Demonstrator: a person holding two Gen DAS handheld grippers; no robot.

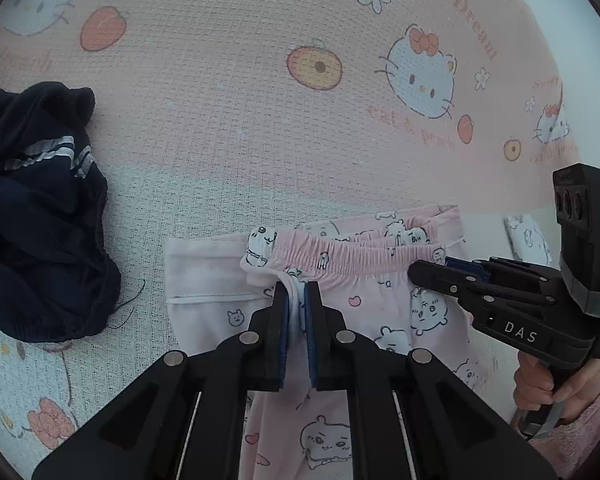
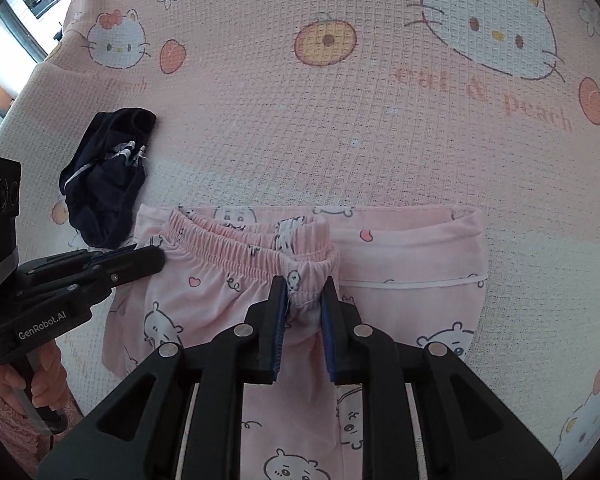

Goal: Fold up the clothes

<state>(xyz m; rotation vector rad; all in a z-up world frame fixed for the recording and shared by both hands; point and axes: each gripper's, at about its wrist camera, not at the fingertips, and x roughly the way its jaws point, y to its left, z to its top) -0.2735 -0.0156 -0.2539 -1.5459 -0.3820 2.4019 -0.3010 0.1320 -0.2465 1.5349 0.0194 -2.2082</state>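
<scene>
Pink pyjama trousers [image 1: 380, 308] [image 2: 220, 292] with a cartoon print lie folded on the bedspread, the elastic waistband on top of a lower layer [image 2: 420, 256]. My left gripper [image 1: 296, 292] [image 2: 156, 258] is shut on a thin fold of the trousers at the waistband's left end. At the waistband's other end, my right gripper [image 2: 304, 288] [image 1: 420, 272] has its jaws narrowly apart. A bunched corner of the waistband fills the gap and touches both pads. Both grippers point steeply down at the cloth.
A crumpled dark navy garment [image 1: 40, 240] [image 2: 104, 188] with white stripes lies to the left of the trousers. The pink waffle bedspread [image 1: 220, 100] [image 2: 340, 140] with cat and peach prints stretches beyond. A person's hands [image 1: 548, 384] [image 2: 40, 380] hold the gripper handles.
</scene>
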